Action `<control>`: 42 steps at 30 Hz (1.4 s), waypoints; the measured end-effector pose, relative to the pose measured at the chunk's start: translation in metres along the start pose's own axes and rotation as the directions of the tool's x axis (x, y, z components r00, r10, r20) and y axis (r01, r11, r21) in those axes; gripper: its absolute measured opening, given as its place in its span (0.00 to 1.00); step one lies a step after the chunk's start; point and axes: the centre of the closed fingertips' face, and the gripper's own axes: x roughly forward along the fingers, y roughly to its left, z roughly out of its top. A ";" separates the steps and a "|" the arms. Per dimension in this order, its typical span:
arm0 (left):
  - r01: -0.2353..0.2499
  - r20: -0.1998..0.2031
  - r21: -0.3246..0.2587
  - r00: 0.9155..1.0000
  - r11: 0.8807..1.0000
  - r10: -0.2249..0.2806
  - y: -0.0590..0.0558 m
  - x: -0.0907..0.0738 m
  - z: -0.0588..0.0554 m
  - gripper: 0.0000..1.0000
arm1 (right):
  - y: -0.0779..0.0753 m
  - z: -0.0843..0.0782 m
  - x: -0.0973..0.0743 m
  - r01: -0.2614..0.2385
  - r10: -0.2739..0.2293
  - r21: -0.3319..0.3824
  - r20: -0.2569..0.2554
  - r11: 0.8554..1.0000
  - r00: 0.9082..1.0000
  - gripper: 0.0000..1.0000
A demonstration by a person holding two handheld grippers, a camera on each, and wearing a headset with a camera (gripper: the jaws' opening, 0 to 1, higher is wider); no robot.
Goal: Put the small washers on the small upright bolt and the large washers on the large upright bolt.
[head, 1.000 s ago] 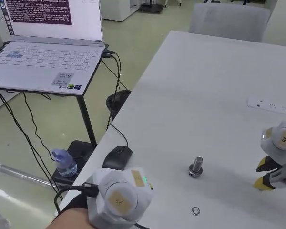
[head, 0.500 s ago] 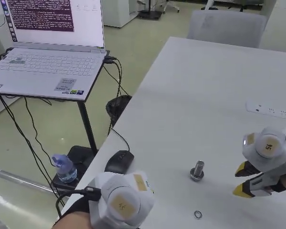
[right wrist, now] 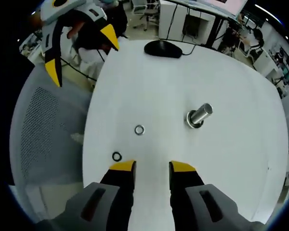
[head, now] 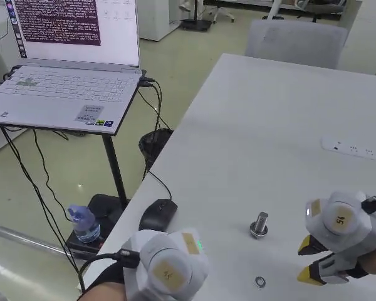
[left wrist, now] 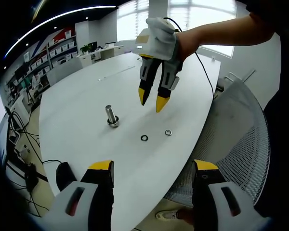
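Starting stage, I'd judge. On the white table (head: 250, 125), the left gripper (left wrist: 153, 168) is spread wide and empty. The right gripper (right wrist: 152, 168) is slightly parted and empty, hovering over the work. The upright bolt (right wrist: 198, 115) has a ring at its base, washer or head, can't tell. The silver washer (right wrist: 139, 129) and dark washer (right wrist: 116, 156) lie loose nearby, neither threaded yet.

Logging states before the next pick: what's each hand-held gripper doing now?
Left hand-held gripper: open, holding nothing.
Right hand-held gripper: open, holding nothing.
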 end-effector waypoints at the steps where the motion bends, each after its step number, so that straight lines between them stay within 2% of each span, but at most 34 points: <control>1: -0.001 -0.001 0.004 1.000 1.000 0.001 0.000 0.000 0.000 0.65 | 0.003 0.000 0.001 -0.003 0.003 -0.004 0.001 1.000 1.000 0.29; 7: -0.004 0.005 0.012 1.000 1.000 0.004 0.001 -0.002 0.003 0.64 | 0.021 -0.002 0.007 -0.023 0.023 -0.016 0.005 1.000 1.000 0.29; 14: -0.003 0.006 0.014 1.000 1.000 0.003 0.000 -0.003 0.002 0.64 | 0.035 -0.002 0.013 -0.030 0.030 -0.030 0.002 0.999 1.000 0.28; 24: 0.003 0.004 0.016 1.000 1.000 -0.003 -0.002 -0.005 -0.001 0.62 | 0.055 -0.002 0.033 -0.040 0.039 -0.042 -0.011 0.998 0.999 0.27; 28: 0.002 0.002 0.012 1.000 1.000 -0.002 -0.001 -0.006 -0.002 0.62 | 0.056 -0.005 0.041 -0.036 0.035 -0.050 -0.027 0.998 0.999 0.27; 35: 0.001 0.001 0.011 1.000 1.000 -0.001 -0.001 -0.007 -0.005 0.62 | 0.054 -0.013 0.045 -0.031 0.029 -0.057 -0.050 0.998 0.998 0.25; 42: 0.004 0.004 0.011 1.000 1.000 -0.004 0.000 -0.009 -0.005 0.62 | 0.055 -0.013 0.048 -0.020 0.017 -0.059 -0.042 0.998 0.999 0.24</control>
